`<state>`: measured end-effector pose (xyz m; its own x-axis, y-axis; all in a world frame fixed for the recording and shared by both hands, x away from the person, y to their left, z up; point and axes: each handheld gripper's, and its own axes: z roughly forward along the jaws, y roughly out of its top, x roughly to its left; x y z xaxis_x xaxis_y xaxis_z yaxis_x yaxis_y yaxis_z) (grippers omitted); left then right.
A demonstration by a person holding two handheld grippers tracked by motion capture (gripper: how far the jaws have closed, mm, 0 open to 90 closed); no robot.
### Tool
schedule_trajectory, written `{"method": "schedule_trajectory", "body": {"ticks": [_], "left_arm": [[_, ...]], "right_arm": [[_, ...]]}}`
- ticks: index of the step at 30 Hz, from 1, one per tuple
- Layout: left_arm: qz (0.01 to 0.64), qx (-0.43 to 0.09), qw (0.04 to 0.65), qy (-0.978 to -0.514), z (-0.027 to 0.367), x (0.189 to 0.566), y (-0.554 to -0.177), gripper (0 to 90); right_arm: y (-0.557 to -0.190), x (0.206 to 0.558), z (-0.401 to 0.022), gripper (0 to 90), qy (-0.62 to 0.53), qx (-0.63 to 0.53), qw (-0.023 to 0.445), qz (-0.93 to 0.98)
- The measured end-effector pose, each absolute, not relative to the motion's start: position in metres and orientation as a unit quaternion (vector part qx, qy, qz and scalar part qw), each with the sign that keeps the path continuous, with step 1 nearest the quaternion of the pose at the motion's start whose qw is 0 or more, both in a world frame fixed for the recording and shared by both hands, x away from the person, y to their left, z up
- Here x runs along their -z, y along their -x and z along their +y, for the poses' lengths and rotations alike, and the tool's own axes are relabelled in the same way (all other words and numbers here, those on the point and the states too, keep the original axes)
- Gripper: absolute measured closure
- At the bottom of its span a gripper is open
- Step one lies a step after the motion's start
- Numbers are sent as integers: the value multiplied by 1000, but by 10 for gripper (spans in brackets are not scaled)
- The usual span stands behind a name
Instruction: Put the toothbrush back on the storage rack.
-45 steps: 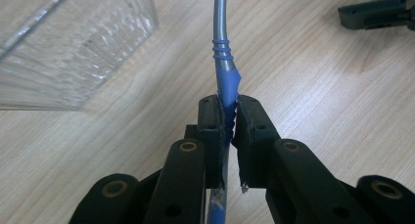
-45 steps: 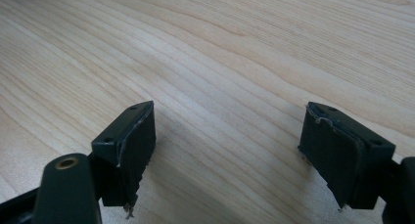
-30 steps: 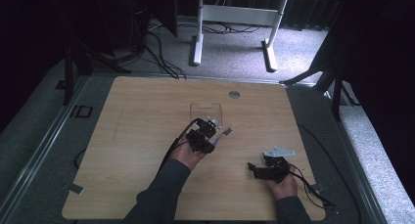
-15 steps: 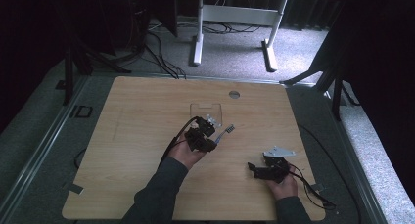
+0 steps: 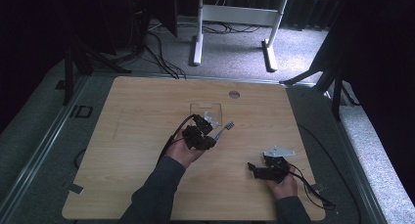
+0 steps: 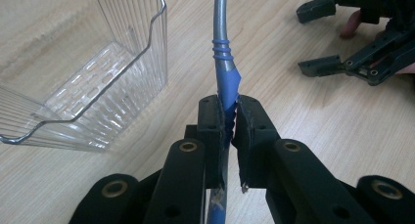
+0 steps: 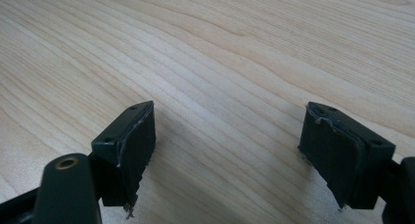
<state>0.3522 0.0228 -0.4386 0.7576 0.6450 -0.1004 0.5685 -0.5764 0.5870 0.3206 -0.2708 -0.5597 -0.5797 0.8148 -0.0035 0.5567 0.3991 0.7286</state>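
The toothbrush (image 6: pixel 224 62), grey with blue rubber grip, is clamped by its handle between the pads of the left tongs (image 6: pixel 227 119), its far end reaching out over the wooden worktop (image 5: pixel 147 106) just beside a clear plastic container (image 6: pixel 83 67). In the high view the left tongs (image 5: pixel 198 136) hold it near the middle of the worktop, brush head (image 5: pixel 229 125) pointing away from the person. The right tongs (image 7: pixel 230 136) sit well apart, jaws spread wide over bare wood, gripping nothing.
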Motion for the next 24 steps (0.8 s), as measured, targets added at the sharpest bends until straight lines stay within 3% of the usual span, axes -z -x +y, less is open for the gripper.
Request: {"method": "schedule_trajectory", "body": {"ticks": [24], "left_arm": [[330, -49, 377, -864, 44, 426, -357, 816]], "right_arm": [[-321, 560, -271, 206, -421, -352, 183, 816]]}}
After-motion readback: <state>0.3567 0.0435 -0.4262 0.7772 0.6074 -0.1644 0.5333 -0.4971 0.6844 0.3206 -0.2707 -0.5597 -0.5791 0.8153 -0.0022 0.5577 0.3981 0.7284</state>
